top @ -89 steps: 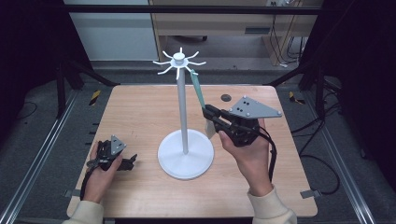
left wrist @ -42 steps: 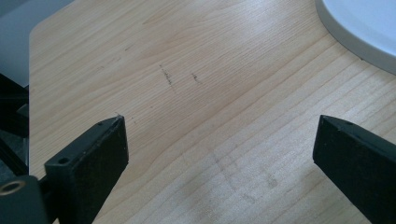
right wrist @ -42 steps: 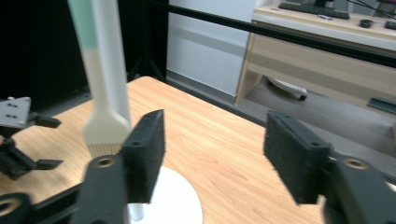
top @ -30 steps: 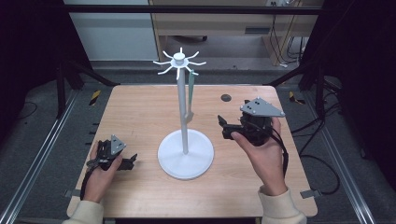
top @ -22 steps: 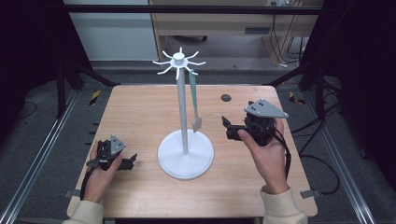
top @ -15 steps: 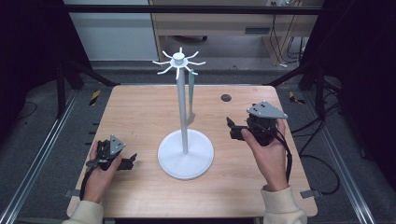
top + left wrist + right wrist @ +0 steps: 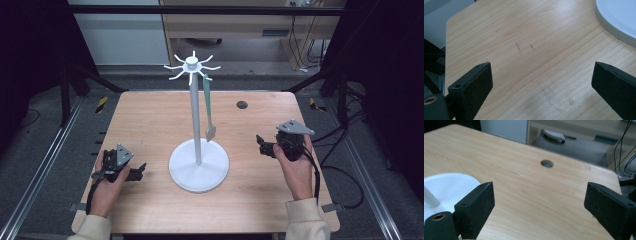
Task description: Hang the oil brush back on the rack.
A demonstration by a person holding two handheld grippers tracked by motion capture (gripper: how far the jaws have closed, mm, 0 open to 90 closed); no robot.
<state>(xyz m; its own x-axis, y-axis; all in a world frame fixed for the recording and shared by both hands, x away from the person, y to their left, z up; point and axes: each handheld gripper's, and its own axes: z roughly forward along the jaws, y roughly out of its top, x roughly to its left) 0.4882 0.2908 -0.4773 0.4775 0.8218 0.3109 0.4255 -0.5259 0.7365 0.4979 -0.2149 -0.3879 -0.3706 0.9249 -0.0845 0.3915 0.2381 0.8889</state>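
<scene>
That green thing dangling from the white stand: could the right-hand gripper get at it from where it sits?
Probably yes. The right gripper is open, and bare table lies between it and the green spatula, which hangs free on the stand.

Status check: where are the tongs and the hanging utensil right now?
Left tongs open, low over the table. Right tongs open, nothing held. Green utensil hangs from a hook of the white stand. Nothing in the way.

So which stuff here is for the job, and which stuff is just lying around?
For the job:
white stand
green spatula hanging from one of its hooks
right gripper, open, beside the stand
left gripper, open, resting on the table

Just there:
wooden table
round hole in it
</scene>
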